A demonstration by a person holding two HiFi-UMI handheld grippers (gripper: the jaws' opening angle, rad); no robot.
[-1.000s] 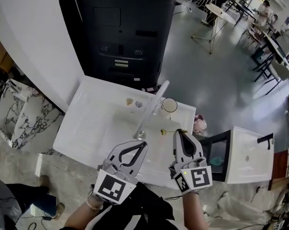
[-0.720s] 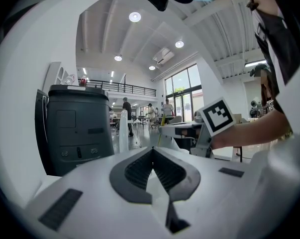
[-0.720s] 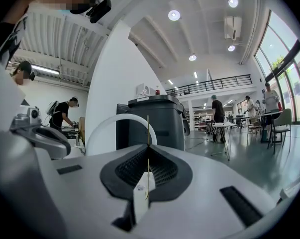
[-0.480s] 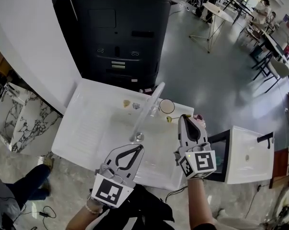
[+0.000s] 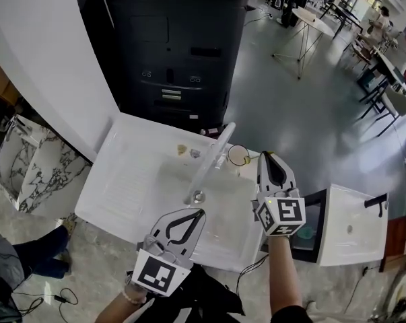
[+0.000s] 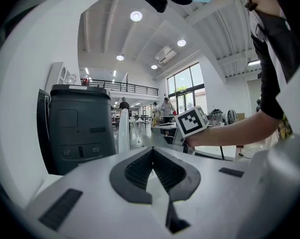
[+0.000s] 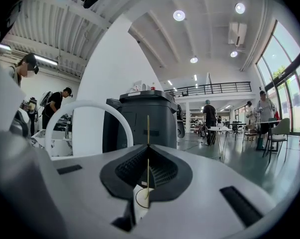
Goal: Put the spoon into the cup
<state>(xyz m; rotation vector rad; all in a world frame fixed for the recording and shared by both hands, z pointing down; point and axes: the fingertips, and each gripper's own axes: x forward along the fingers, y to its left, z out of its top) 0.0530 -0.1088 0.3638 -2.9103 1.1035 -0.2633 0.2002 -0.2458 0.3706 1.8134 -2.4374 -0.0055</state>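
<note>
Spoon (image 7: 148, 128) — in right tongs (image 5: 266, 156), near cup (image 5: 238, 155)

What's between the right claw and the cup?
Only the thin gold spoon, pinched by the right claw; the right gripper view shows it.

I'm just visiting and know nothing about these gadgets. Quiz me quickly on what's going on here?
1. True or false: the left gripper's jaws stand wide apart.
2. What does the right gripper hold? A) a thin gold spoon B) a sponge C) nothing
3. Fill in: the cup stands on the white sink unit, next to the tall white ____.

Key: 1 false, they are shut with nothing between them. 2 A. 3 faucet.
</note>
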